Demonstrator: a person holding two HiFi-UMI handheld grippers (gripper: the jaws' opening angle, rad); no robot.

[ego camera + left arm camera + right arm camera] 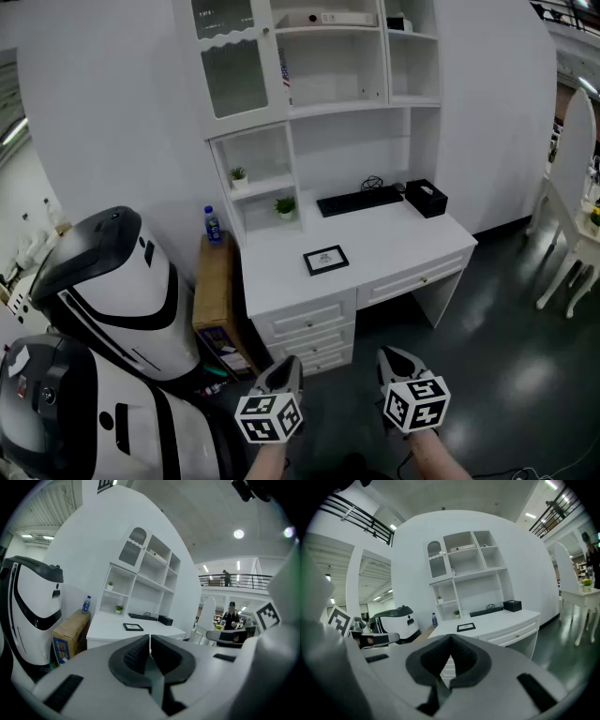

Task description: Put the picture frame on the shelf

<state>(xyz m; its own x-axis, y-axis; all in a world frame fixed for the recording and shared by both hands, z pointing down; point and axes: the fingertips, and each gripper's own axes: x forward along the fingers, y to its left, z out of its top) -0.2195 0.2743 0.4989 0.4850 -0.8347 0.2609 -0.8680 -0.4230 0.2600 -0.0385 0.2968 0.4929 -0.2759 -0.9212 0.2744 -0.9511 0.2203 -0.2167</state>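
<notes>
- Picture frame point(325, 260): lies flat on the white desk point(394, 246), left of the middle of the worktop and closer to its front edge than to its back edge. No gripper touches it.
- Frame appearance: rectangular, with a thin black border, a pale mat and a small dark print at the centre. Its long side runs roughly along the front edge.
- Shelf unit point(337, 89): white, standing on the back edge of the worktop.
  - Left cubby: a small potted plant point(238, 174) stands on its inner shelf. A second potted plant point(285, 206) stands below it on the worktop.
  - Top open compartment: holds a flat white item point(328, 18). A dark item point(396, 22) sits in the narrow compartment to its right; its kind cannot be made out.
  - Upper left compartment: closed by a glazed door point(232, 56).
- Worktop, back edge: a black keyboard point(360, 200) lies well apart from the frame. A black box point(427, 198) sits near the right back corner.
- Desk drawers point(309, 323): all shut.
- Cardboard box point(214, 286): stands against the desk's left side with a blue-capped bottle point(213, 225) upright on top.
- Left gripper point(285, 367): jaws closed together with nothing between them, held low in front of the desk.
- Right gripper point(397, 358): jaws closed together and empty, beside the left one.
</notes>
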